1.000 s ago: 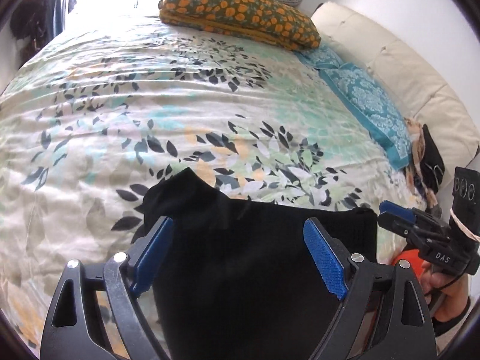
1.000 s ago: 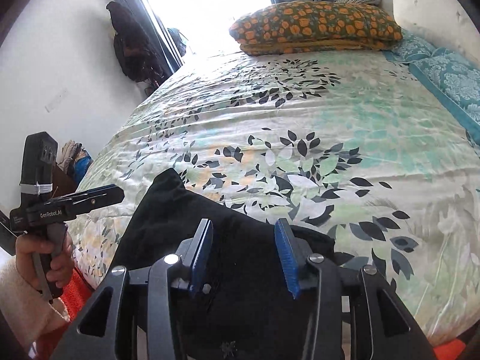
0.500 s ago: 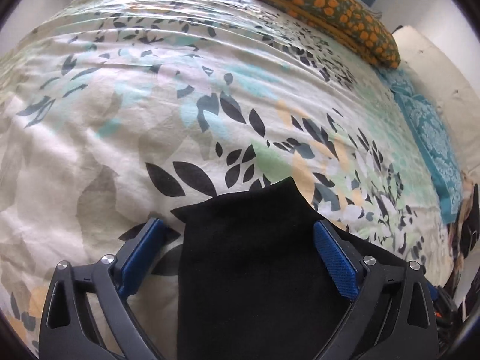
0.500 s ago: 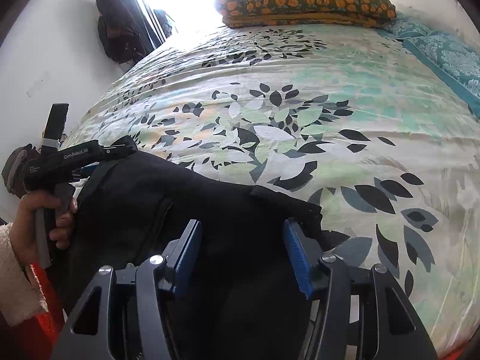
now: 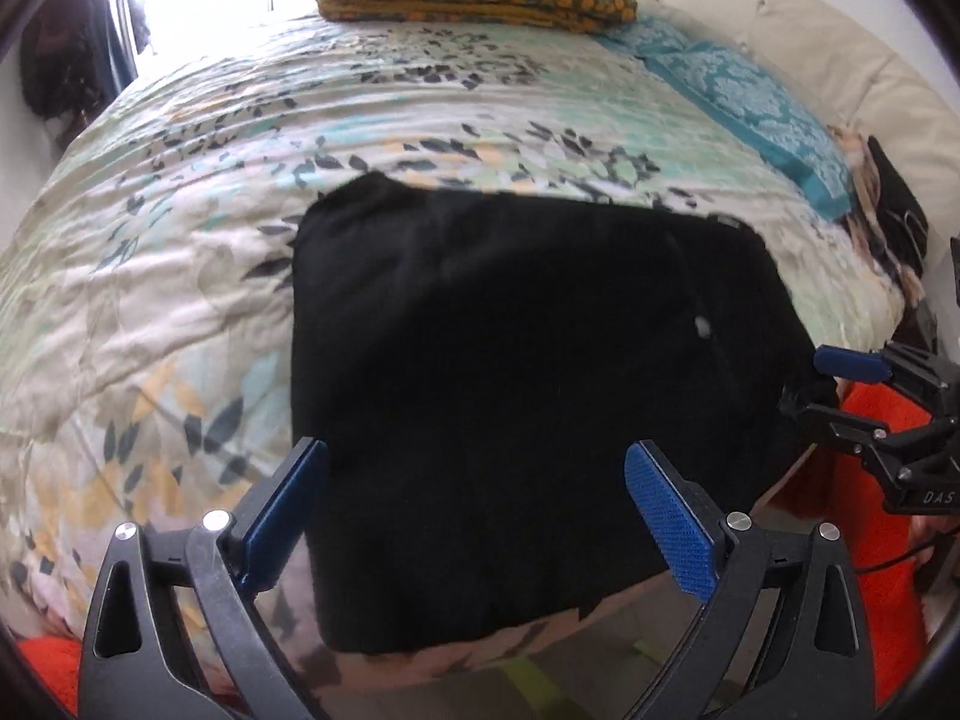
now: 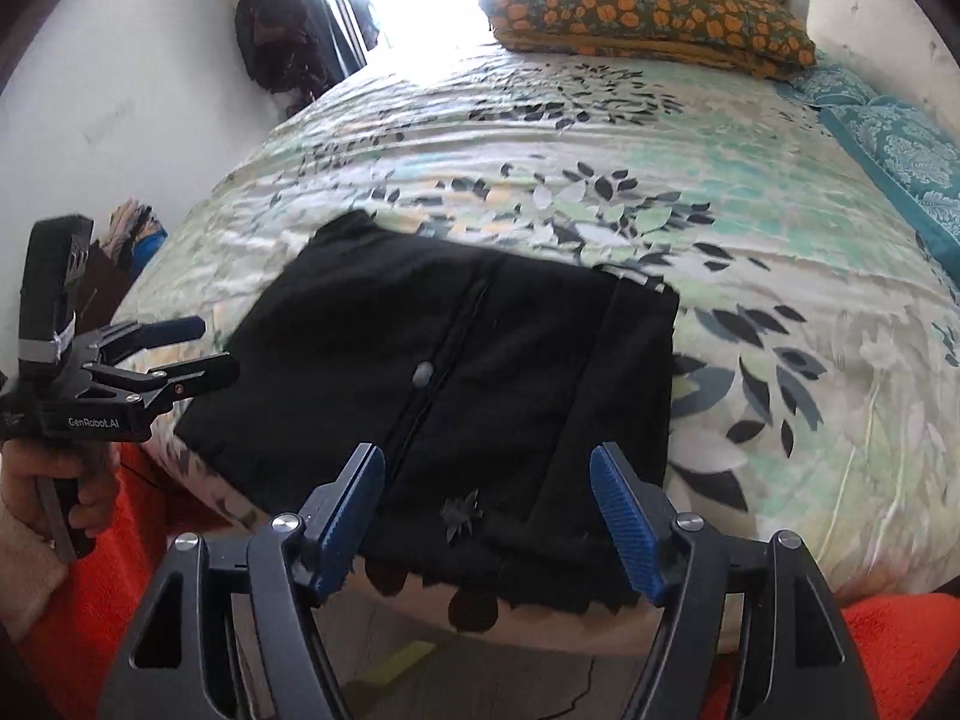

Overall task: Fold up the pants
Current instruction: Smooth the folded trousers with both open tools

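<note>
Black folded fabric pants (image 5: 528, 396) lie squared at the near edge of the floral-quilted bed (image 5: 180, 276). Left claw (image 5: 474, 516) hangs wide and empty, right claw (image 6: 486, 516) is opening with nothing pinched; I would press the stack flat and square its edges

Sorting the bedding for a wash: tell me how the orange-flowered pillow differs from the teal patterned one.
The orange-flowered pillow is dark with orange blooms and lies at the far end of the bed; the teal patterned pillow has pale lacy motifs and lies along the right edge. Both rest on the leaf-print bedspread.
</note>
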Motion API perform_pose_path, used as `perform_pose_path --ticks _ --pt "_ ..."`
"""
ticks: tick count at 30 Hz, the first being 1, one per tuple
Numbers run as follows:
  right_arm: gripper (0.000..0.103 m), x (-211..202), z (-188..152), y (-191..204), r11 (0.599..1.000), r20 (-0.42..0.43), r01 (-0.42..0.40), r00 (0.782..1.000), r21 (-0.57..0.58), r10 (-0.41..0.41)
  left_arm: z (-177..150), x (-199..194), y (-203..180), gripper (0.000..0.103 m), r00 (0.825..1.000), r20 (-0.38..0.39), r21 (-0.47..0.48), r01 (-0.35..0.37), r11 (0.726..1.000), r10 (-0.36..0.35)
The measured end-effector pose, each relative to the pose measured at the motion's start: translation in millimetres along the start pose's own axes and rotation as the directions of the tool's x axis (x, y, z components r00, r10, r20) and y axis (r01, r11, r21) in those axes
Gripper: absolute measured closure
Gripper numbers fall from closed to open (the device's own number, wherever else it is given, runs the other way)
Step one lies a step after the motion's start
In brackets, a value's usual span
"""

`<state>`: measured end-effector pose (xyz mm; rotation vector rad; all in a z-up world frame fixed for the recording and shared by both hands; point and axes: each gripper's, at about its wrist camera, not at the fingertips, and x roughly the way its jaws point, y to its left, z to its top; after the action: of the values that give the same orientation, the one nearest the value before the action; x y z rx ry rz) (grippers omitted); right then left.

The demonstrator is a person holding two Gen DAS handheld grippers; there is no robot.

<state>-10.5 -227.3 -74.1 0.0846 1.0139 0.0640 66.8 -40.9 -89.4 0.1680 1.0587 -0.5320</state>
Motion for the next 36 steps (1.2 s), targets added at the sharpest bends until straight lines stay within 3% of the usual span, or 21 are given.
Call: perform_pose_path --ticks 2,3,5,9,16,26,36 --pt "0.031 25.5 -18.3 4.3 0.998 -0.1 0.049 0.994 -0.048 -0.054 -14.8 20.3 -5.5 0.002 0.998 -0.027 0.03 -0.054 0.998 0.055" --pt "0.027 32.2 -21.7 4.3 0.996 -0.119 0.062 0.991 -0.063 -0.069 -18.4 19.2 -7.9 0.0 0.997 0.011 0.045 -0.081 0.996 0.081" --pt "0.02 30.8 -19.2 3.6 0.994 -0.111 0.092 0.989 -0.056 -0.097 -15.7 18.7 -8.4 0.0 0.996 0.004 0.034 -0.092 0.995 0.092" --pt "0.018 32.7 -24.6 -15.0 0.997 -0.147 0.053 0.988 0.06 -0.043 -12.5 19.1 -2.7 0.0 0.996 -0.006 0.011 -0.087 0.996 0.088" --pt "0.018 7.9 -23.0 -26.6 0.987 -0.078 0.106 0.992 0.12 -0.097 -12.2 20.1 -2.2 0.0 0.995 0.005 0.008 -0.101 0.995 0.101" --pt "0.017 4.5 -21.0 -36.2 0.977 -0.087 0.142 0.988 0.162 -0.129 -15.5 21.0 -2.9 0.0 0.995 0.011 0.006 -0.095 0.995 0.095" --pt "0.009 -3.4 -17.5 -39.3 0.959 -0.057 0.236 0.971 0.154 -0.23 -21.3 15.7 7.7 0.0 0.997 0.058 -0.062 -0.044 0.997 0.048"
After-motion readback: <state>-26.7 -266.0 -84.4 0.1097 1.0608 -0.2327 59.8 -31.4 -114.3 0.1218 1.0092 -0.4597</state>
